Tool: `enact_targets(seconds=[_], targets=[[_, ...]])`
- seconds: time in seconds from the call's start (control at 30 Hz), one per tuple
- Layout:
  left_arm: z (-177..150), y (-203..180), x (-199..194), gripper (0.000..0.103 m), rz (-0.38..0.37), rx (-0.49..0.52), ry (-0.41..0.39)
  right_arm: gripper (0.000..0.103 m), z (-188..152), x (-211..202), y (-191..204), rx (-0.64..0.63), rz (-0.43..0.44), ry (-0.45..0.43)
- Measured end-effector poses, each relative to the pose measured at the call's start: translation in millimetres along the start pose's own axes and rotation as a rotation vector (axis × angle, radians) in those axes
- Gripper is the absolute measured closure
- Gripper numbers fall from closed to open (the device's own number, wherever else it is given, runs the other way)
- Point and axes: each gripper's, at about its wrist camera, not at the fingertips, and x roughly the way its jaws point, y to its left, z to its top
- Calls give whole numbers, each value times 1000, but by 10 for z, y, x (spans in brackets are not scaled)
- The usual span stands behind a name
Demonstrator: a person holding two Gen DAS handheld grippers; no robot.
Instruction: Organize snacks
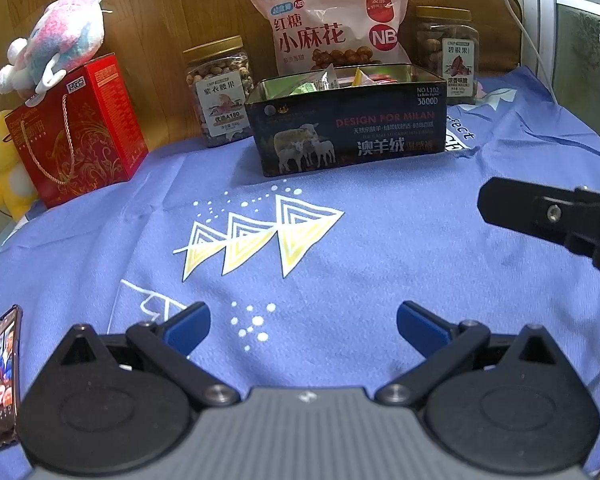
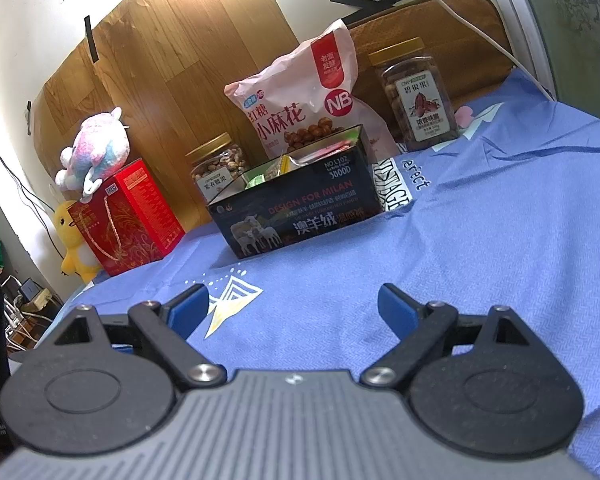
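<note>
A dark open tin box (image 1: 348, 132) with small wrapped snacks (image 1: 332, 78) inside stands at the back of the blue cloth; it also shows in the right wrist view (image 2: 300, 208). Behind it lean a pink snack bag (image 1: 332, 24) (image 2: 300, 108) and two nut jars, one left (image 1: 220, 92) (image 2: 220, 168), one right (image 1: 448, 52) (image 2: 418, 96). My left gripper (image 1: 303, 326) is open and empty, low over the cloth, well short of the box. My right gripper (image 2: 294, 310) is open and empty; part of it (image 1: 552, 216) shows at the right of the left wrist view.
A red gift box (image 1: 76, 132) (image 2: 128, 216) with a plush toy (image 1: 56, 40) (image 2: 94, 152) on top stands at the back left, beside a yellow plush duck (image 1: 4, 164) (image 2: 74, 236). A phone (image 1: 2, 380) lies at the cloth's near left edge. A wooden board (image 2: 172, 60) backs the table.
</note>
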Motion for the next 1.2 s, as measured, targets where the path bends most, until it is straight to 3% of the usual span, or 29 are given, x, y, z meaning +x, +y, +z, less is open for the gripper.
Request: enact_targets(seconds=[0.53, 1.2], targets=[[-4, 5, 1, 0, 1, -1, -9, 10, 1, -2, 1, -1, 3, -1], [7, 62, -47, 0, 54, -12, -52, 10, -4, -7, -3, -5, 9, -8]])
